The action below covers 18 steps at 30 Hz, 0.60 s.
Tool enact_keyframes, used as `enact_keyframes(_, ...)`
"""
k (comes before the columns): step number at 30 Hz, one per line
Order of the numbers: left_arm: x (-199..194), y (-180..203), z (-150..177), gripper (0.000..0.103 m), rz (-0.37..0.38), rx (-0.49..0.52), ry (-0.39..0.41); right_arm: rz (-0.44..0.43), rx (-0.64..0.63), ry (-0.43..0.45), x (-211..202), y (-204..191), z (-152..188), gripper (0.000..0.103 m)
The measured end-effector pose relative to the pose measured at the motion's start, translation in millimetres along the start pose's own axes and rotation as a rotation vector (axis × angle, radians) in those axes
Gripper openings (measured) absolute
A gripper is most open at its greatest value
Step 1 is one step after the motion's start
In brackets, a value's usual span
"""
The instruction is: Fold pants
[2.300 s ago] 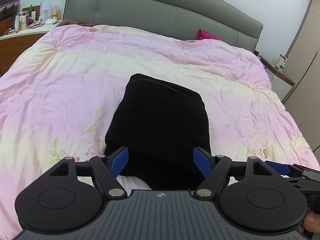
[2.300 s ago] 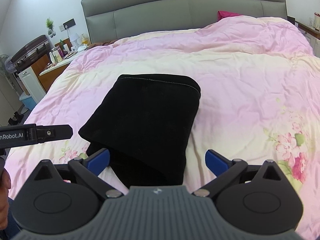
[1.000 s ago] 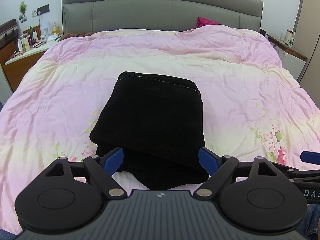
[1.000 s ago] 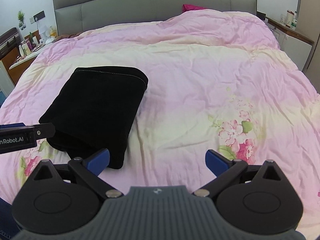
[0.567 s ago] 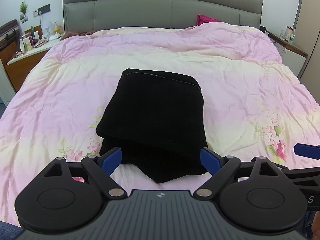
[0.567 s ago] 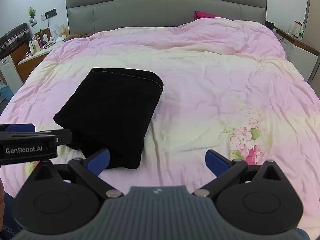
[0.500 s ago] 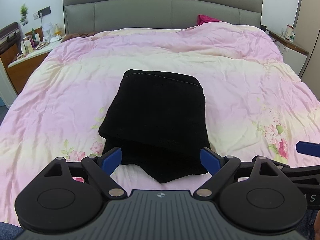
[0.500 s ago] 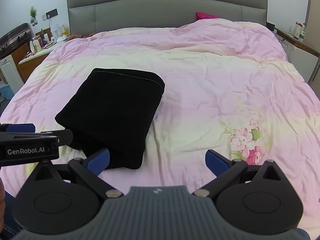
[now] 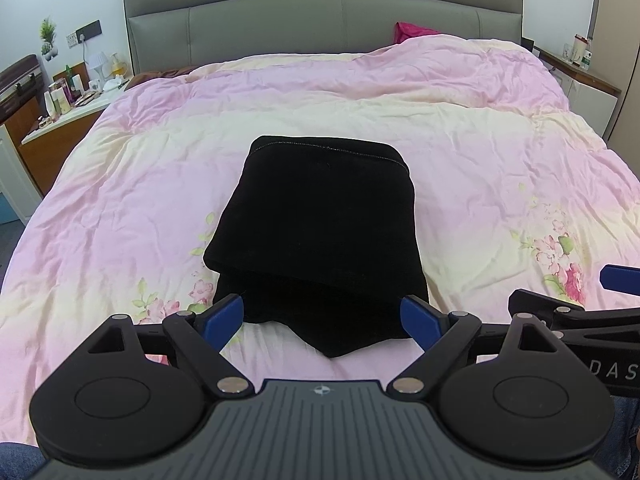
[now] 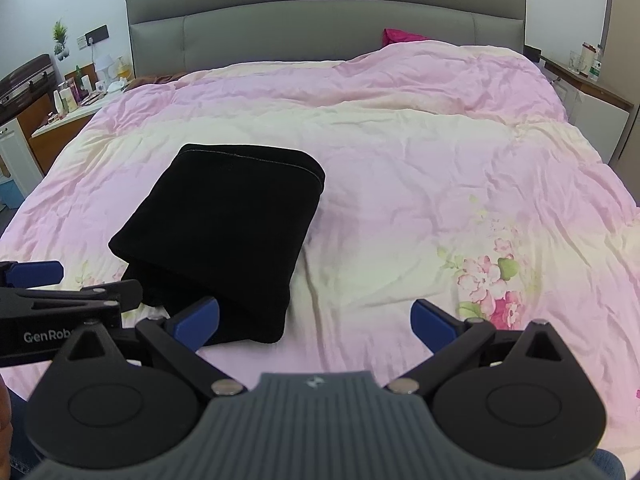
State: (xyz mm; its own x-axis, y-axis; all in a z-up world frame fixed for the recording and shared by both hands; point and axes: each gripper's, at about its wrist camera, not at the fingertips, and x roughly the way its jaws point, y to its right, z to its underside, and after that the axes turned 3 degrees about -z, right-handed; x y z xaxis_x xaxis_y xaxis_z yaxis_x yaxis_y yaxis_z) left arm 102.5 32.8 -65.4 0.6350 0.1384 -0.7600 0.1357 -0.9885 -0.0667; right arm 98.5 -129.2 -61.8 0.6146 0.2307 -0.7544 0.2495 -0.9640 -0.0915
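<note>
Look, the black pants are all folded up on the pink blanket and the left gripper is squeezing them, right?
Not quite. The black pants are folded on the pink blanket, but the left gripper isn't squeezing them. The left wrist view shows its blue fingers spread wide open, short of the pile and holding nothing.

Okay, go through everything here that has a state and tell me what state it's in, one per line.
Black pants: folded into a compact stack, lying flat on the duvet, not gripped.
Left gripper: open, empty.
Right gripper: open, empty.
Pink duvet: spread over the bed, wrinkled.
</note>
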Motion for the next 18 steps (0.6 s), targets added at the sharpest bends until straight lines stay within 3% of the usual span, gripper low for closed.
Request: enact_keyframes(18, 2.5, 1.1, 0.7, 0.103, 0.001, 0.001, -0.008, 0.003, 0.005, -0.006, 2.3, 4.5, 0.7, 0.098)
